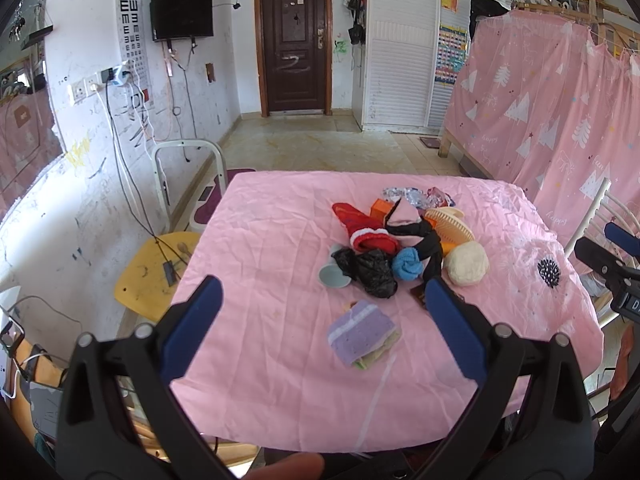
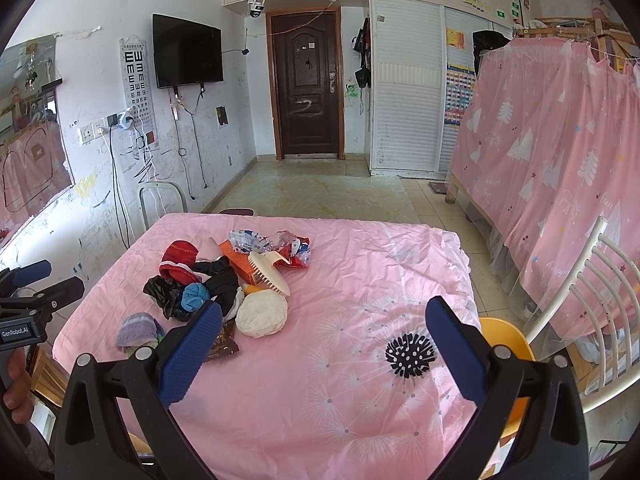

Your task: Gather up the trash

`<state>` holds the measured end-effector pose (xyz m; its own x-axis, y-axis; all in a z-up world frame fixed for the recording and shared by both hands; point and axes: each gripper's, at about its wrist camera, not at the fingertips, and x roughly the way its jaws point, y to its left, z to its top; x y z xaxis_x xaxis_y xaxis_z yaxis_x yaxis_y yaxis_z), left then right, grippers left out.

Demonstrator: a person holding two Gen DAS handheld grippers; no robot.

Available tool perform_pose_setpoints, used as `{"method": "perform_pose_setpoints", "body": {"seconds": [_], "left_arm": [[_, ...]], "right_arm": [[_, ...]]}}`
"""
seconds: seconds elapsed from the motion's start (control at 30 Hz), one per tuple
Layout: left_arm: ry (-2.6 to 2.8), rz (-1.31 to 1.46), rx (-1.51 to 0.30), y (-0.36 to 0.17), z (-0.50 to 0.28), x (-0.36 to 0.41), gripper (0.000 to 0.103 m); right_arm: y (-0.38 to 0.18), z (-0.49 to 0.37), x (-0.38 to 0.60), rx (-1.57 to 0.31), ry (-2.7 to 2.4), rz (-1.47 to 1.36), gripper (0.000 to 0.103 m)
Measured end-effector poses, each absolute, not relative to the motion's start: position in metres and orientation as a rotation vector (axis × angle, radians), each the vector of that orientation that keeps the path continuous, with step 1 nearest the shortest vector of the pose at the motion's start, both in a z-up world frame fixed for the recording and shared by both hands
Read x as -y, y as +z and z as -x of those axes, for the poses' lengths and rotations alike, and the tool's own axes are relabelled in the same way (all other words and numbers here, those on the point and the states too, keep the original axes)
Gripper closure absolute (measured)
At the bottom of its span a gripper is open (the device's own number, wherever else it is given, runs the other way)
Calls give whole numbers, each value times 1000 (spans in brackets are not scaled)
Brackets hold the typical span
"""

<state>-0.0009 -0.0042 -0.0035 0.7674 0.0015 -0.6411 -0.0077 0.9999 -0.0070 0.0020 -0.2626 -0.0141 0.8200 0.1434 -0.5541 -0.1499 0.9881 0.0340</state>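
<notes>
A pile of items lies on the pink-covered table (image 1: 260, 240). A crumpled black plastic bag (image 1: 370, 270) lies beside a tipped grey cup (image 1: 334, 274); the bag also shows in the right wrist view (image 2: 162, 294). Crinkled foil wrappers (image 1: 416, 196) lie at the far side, and show in the right wrist view (image 2: 272, 242). A brown snack wrapper (image 2: 222, 346) lies by my right gripper's left finger. My left gripper (image 1: 324, 320) is open and empty above the near table edge, over a purple sock (image 1: 360, 332). My right gripper (image 2: 324, 340) is open and empty over the table's right half.
The pile also holds a red sock (image 1: 362, 226), a blue sock ball (image 1: 407, 264), black socks (image 1: 430, 246), a beige comb brush (image 1: 450, 224), an orange box (image 2: 240, 262) and a white dough-like lump (image 2: 262, 314). A yellow chair (image 1: 154, 276) stands left, a white chair (image 2: 592, 320) right.
</notes>
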Motion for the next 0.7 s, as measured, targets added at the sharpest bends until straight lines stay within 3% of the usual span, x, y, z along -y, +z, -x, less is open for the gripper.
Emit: {"method": "perform_pose_setpoints", "body": {"seconds": [0.7], "left_arm": [[3,6,-696,-3,1,8,6]], "right_arm": [[-14,-2,260,-590,157,17,11]]}}
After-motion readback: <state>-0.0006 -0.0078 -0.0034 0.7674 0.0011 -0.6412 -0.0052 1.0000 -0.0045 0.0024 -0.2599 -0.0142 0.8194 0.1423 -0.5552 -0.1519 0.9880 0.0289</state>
